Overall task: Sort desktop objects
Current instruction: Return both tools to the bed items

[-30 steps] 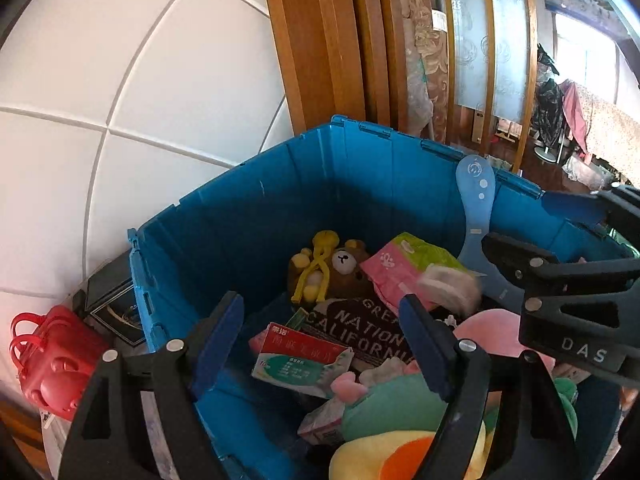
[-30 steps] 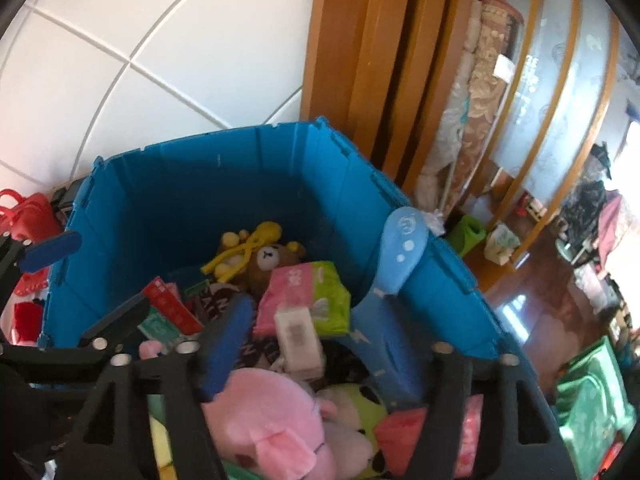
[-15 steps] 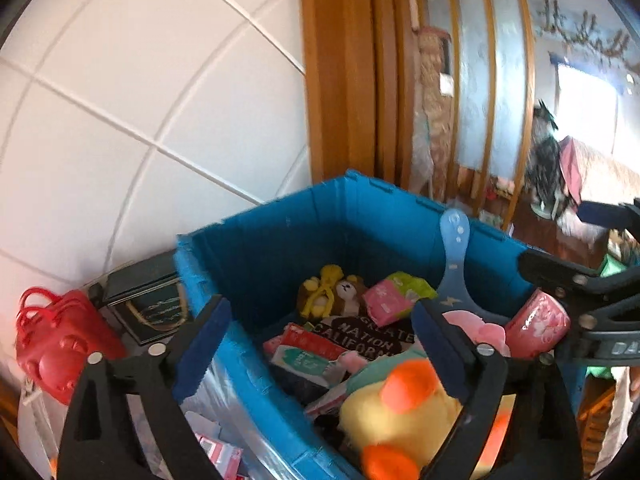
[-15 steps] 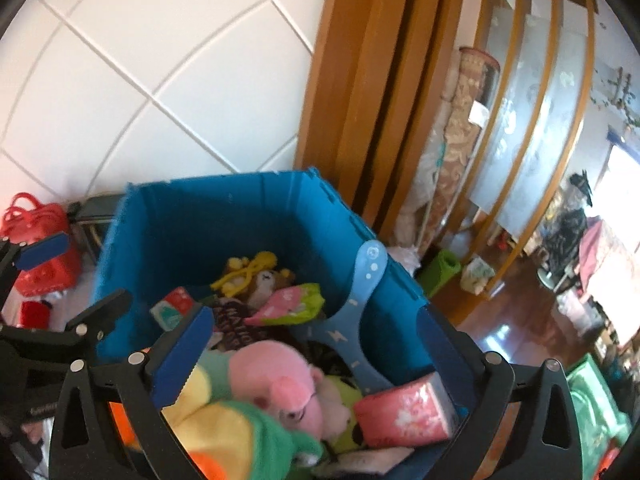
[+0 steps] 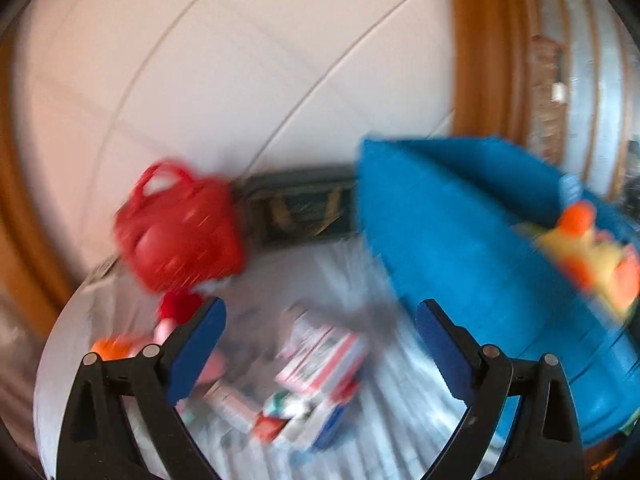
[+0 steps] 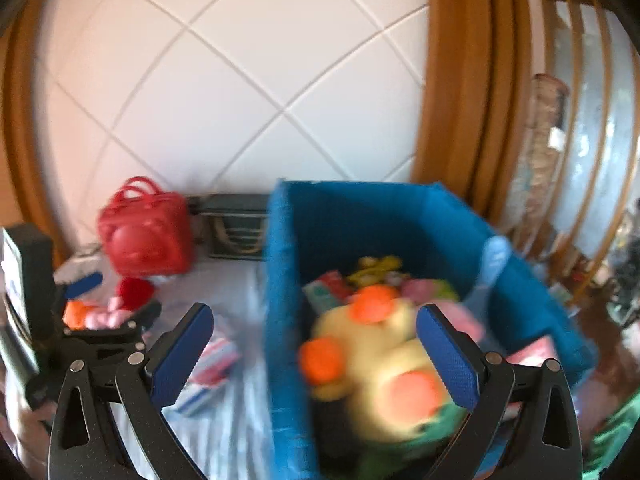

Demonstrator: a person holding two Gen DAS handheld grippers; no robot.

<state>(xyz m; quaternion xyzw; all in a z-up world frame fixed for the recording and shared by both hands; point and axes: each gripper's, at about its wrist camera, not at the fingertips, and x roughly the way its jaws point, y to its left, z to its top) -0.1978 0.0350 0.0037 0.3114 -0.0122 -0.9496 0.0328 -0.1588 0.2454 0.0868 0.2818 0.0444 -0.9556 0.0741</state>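
Observation:
A blue bin [image 6: 288, 280] stands on the right of the table, full of toys and packets, with a yellow and orange plush [image 6: 372, 344] on top. My right gripper [image 6: 315, 320] hovers open near the bin's front corner, nothing between its fingers. The left wrist view is blurred: the blue bin [image 5: 460, 248] lies to the right, the yellow and orange plush [image 5: 588, 248] at its edge. My left gripper [image 5: 320, 320] is open and empty above a heap of striped packets [image 5: 320, 360] on the table. The left gripper [image 6: 116, 300] also shows at the far left.
A red bag [image 6: 144, 236] and a dark box [image 6: 236, 228] stand against the tiled wall, left of the bin. Small red, pink and orange toys [image 6: 120, 300] lie in front of the bag. A striped packet [image 6: 212, 360] lies on the pale tablecloth [image 6: 240, 420].
Both grippers have drawn back from over the bin's inside and swung left toward the table. Their jaws have widened. The left view now faces the packets and the red bag.

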